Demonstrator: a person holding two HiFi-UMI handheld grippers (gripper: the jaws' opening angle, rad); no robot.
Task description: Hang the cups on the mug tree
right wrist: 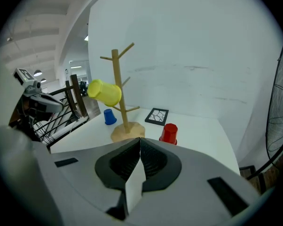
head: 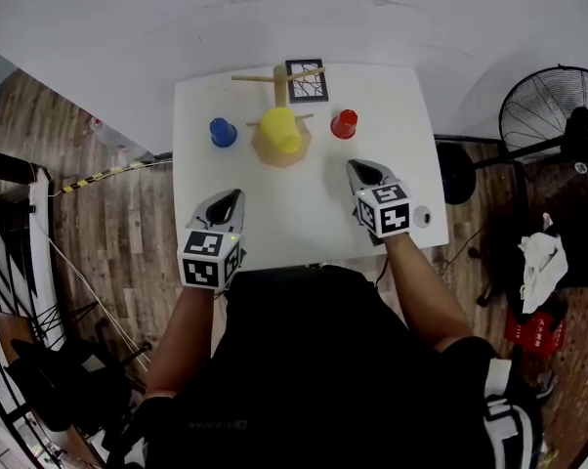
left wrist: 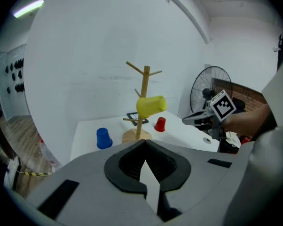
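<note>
My left tongs (head: pixel 232 196) are clenched on nothing, the jaws meeting tip to tip, and they hang over the near left part of the white counter (head: pixel 304 218). My right tongs (head: pixel 358 168) are clenched and empty as well, over the near right side and a little farther in than the left pair.

The wooden mug tree (head: pixel 279 78) stands on its round base toward the far middle of the counter. A yellow cup (head: pixel 280 130) is on one of its lower branches, tipped onto its side (its mouth faces my right in the left gripper view). The blue cup (head: pixel 223 132) sits upside down on the counter to the tree's left, apart from the base. The red cup (head: pixel 344 123) sits upside down to the tree's right, also apart from it. Neither cup touches my tongs.

Behind the tree, near the far edge, lies a small black-framed tile with a cracked pattern (head: pixel 307 80). A floor fan (head: pixel 548 106) stands off the counter's right side.
</note>
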